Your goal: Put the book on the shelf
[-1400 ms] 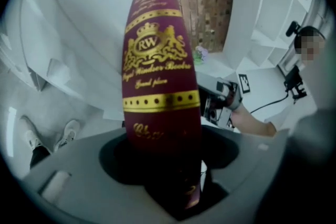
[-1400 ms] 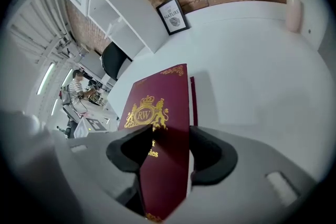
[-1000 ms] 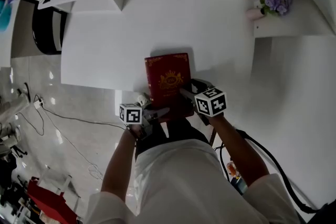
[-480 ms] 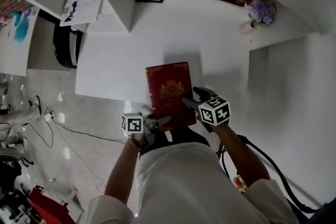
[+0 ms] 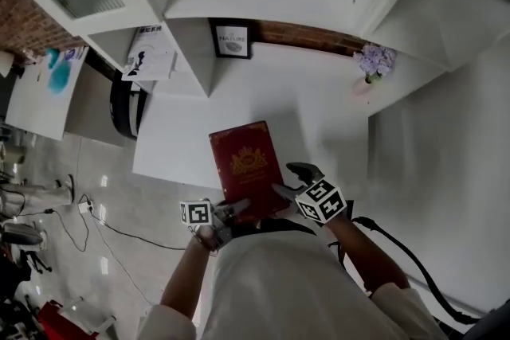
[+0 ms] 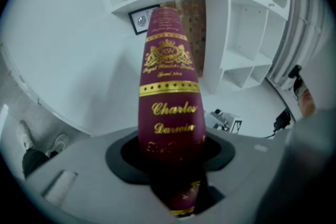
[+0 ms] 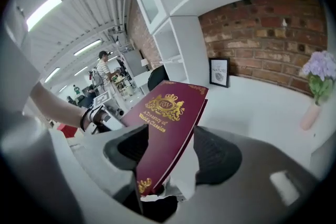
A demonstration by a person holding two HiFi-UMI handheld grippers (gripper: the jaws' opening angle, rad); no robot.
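Both hold the book (image 5: 245,169); left gripper (image 5: 233,208) clamps its spine; right gripper (image 5: 289,180) pinches one corner; could pivot loose.

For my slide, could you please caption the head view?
Left gripper and right gripper hold a red book over the desk.

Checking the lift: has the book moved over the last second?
Yes. The book has risen above the white desk, its far end nearer the framed picture.
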